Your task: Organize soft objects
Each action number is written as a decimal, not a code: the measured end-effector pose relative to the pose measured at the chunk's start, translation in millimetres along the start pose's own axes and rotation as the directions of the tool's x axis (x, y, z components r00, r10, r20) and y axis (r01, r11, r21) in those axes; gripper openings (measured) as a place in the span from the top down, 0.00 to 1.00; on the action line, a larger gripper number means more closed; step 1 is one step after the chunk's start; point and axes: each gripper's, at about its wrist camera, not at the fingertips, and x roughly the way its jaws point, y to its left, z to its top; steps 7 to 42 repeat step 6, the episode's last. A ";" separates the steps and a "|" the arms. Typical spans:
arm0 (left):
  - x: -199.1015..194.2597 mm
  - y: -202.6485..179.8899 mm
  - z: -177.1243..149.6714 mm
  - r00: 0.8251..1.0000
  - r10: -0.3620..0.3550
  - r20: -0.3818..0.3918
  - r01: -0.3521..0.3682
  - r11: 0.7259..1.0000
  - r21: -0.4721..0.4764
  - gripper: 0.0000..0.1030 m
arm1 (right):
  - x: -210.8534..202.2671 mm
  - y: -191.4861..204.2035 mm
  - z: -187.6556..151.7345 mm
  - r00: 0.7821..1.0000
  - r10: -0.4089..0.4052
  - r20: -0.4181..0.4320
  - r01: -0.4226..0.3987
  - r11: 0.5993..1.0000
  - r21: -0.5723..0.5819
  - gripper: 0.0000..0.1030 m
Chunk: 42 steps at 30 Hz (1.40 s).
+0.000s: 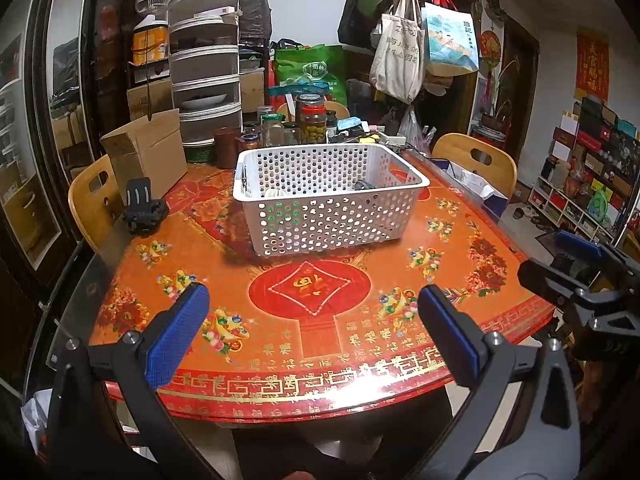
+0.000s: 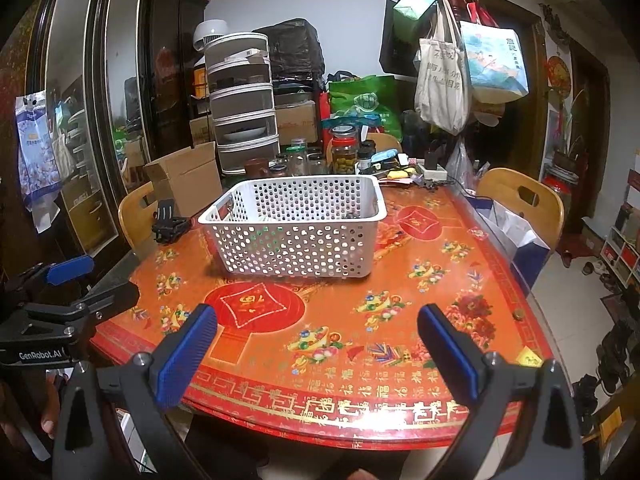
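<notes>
I hold both the left hand-held gripper (image 1: 312, 320) and right hand-held gripper (image 2: 318, 340) wide and empty, near the white perforated plastic basket (image 1: 326, 196) on the red patterned tabletop (image 1: 360, 336). Soft objects sit half-hidden inside it; reaching in blind might snag its rim.

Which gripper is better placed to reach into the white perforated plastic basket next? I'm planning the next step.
Neither clearly. The left gripper and right gripper both hover open and empty over the table's near edge, facing the white perforated plastic basket. The left view shows it slightly more centred, so left, marginally.
</notes>
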 end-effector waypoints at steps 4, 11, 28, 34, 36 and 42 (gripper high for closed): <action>-1.6 0.1 -0.4 1.000 0.001 0.008 -0.001 1.000 0.003 0.00 | 0.4 1.8 -3.4 1.000 0.007 -0.003 -0.007 1.000 -0.006 0.03; -1.3 0.6 0.1 1.000 0.003 0.008 -0.003 1.000 0.003 0.00 | 1.0 2.0 -3.3 1.000 0.011 -0.005 -0.011 1.000 -0.009 0.03; -1.3 0.6 0.1 1.000 0.003 0.008 -0.003 1.000 0.003 0.00 | 1.0 2.0 -3.3 1.000 0.011 -0.005 -0.011 1.000 -0.009 0.03; -1.3 0.6 0.1 1.000 0.003 0.008 -0.003 1.000 0.003 0.00 | 1.0 2.0 -3.3 1.000 0.011 -0.005 -0.011 1.000 -0.009 0.03; -1.3 0.6 0.1 1.000 0.003 0.008 -0.003 1.000 0.003 0.00 | 1.0 2.0 -3.3 1.000 0.011 -0.005 -0.011 1.000 -0.009 0.03; -1.3 0.6 0.1 1.000 0.003 0.008 -0.003 1.000 0.003 0.00 | 1.0 2.0 -3.3 1.000 0.011 -0.005 -0.011 1.000 -0.009 0.03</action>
